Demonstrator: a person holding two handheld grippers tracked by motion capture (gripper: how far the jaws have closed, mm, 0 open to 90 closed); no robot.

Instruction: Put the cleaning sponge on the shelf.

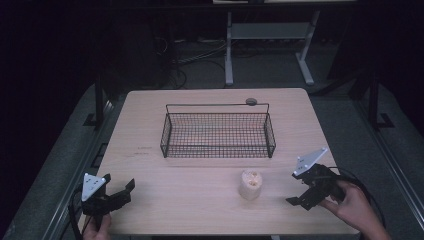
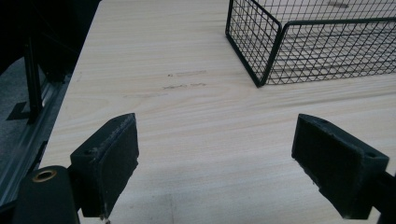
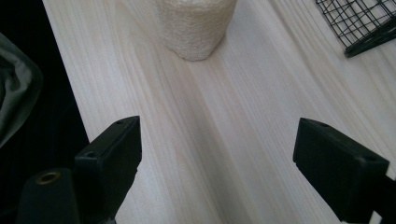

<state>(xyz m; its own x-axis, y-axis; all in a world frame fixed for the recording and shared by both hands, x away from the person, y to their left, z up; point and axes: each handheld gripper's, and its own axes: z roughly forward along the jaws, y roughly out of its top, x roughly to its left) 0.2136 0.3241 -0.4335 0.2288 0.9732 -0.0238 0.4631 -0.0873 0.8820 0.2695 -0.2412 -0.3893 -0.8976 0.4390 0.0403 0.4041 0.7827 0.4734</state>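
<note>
Your right gripper, jaws wide and empty, sits just right of the loofah piece, which stands in front of the wire basket. Approach off-centre and you'll likely topple it.

The rectangular wire-mesh basket was black, its grid of thin wires crossing in small squares. Under the basket, the pale wooden table showed light beige grain in long streaks. Near the basket's front, the stubby cream-coloured fibrous cylinder was off-white with yellowish hollows on top. Both grippers' jaws were matte black.
</note>
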